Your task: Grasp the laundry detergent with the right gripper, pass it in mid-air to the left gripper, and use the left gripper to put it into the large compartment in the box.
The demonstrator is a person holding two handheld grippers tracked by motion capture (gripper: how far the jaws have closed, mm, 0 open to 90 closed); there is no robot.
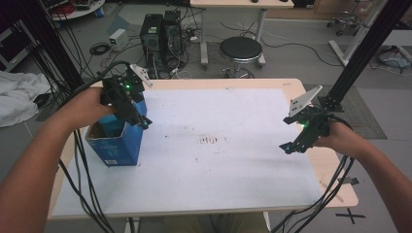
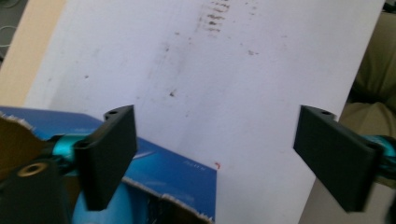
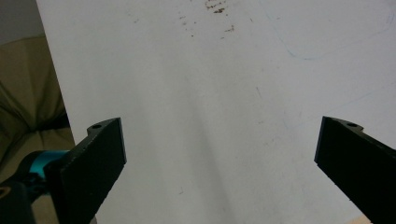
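Note:
A blue cardboard box with its top torn open stands at the left of the white sheet. My left gripper hovers just above the box's open top, jaws wide apart and nothing between them. In the left gripper view the box lies under my left gripper, with one finger over its brown inner flap. My right gripper is held over the sheet's right edge, open and empty; in the right gripper view my right gripper faces bare white sheet.
The wooden table shows beyond the sheet at right and left. Brown smudges mark the sheet's middle. Cables hang off the front left corner. Behind the table stand a black stool and computer towers.

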